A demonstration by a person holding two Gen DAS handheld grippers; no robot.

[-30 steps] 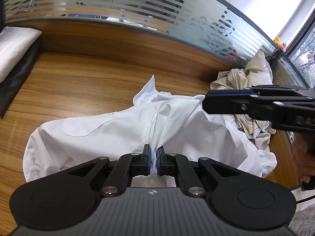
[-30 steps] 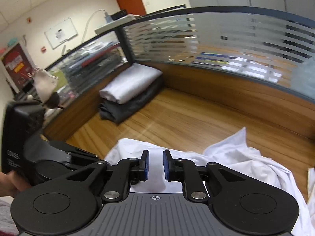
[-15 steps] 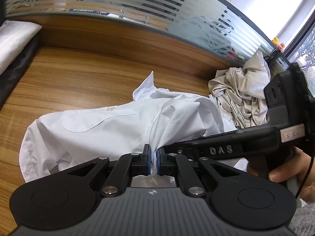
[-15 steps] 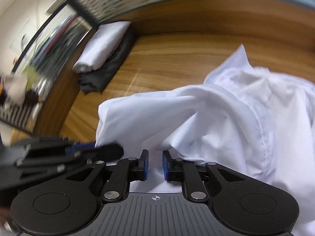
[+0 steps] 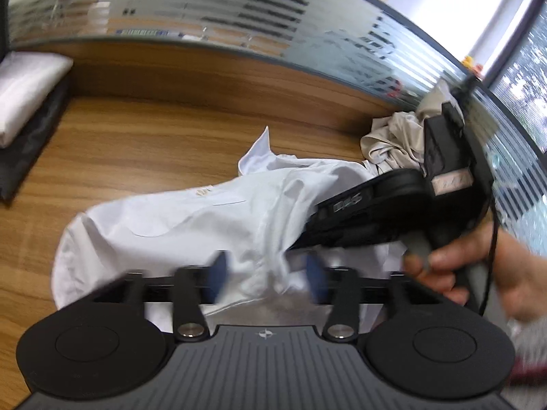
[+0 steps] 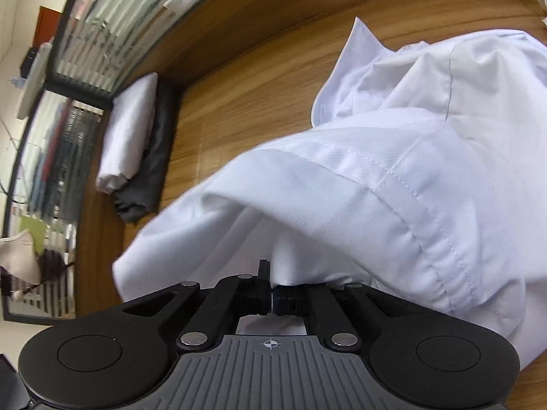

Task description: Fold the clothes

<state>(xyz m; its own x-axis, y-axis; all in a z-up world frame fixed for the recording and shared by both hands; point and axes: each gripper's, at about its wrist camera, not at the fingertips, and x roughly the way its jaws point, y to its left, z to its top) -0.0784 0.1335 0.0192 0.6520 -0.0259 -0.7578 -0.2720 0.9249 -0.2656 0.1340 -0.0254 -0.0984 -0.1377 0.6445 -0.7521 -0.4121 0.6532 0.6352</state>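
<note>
We see the white shirt (image 5: 191,225) heaped on the wooden bench (image 5: 143,143), its collar point sticking up toward twelve o'clock in the left wrist view. Our left claw (image 5: 266,273) has just been opening; its blue pads (image 5: 217,273) now stand wide apart and blurred, with a fold of shirt lying loose between them, neither pad pressing it. Our right claw (image 6: 271,299) has just closed, and in its own view the jaws sit pinched together on a tuck of the white shirt (image 6: 393,184) at their tips. From the left wrist view, that right claw (image 5: 301,244) comes in from three o'clock, its tips buried in the cloth, with a hand (image 5: 471,263) gripping its handle. A beige crumpled garment (image 5: 389,140) lies at one o'clock beyond the shirt. At nine o'clock a folded white piece (image 5: 27,89) rests on a folded dark piece (image 5: 30,147).
</note>
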